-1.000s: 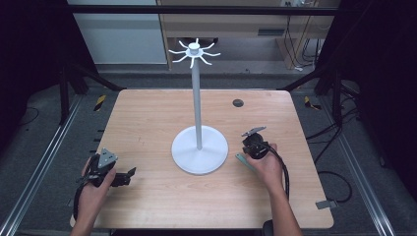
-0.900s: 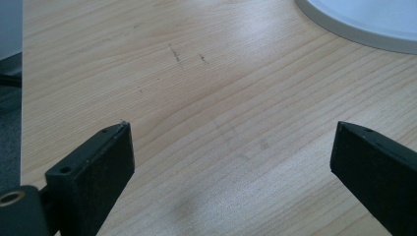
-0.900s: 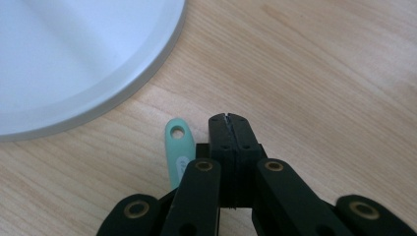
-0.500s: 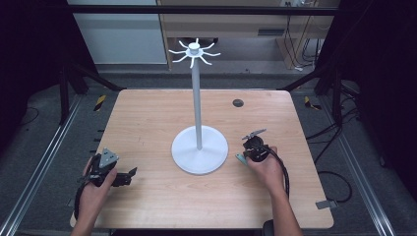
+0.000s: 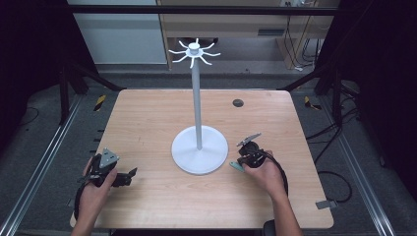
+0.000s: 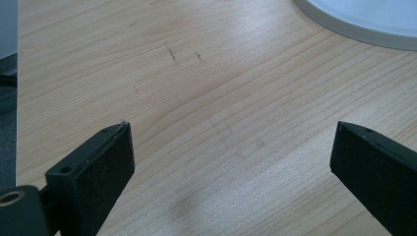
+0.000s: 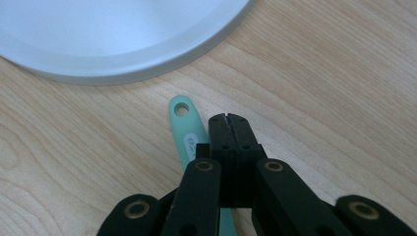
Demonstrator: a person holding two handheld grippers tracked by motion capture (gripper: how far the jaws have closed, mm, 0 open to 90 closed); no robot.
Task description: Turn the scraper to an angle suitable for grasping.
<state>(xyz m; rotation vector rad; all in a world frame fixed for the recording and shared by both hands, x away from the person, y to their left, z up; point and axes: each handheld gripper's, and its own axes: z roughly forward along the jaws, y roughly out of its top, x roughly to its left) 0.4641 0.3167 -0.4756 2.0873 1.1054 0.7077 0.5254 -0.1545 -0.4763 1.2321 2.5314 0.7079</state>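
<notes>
A mint-green handle (image 7: 189, 132) with an end hole lies beside the white stand (image 5: 199, 147); right gripper (image 7: 229, 118) jaws together above it, left gripper (image 6: 231, 142) jaws apart.

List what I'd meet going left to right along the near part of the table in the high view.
Left tongs, open → round white base of the stand → mint-green handle lying on the wood → right tongs, jaws together, in the right hand.
</notes>
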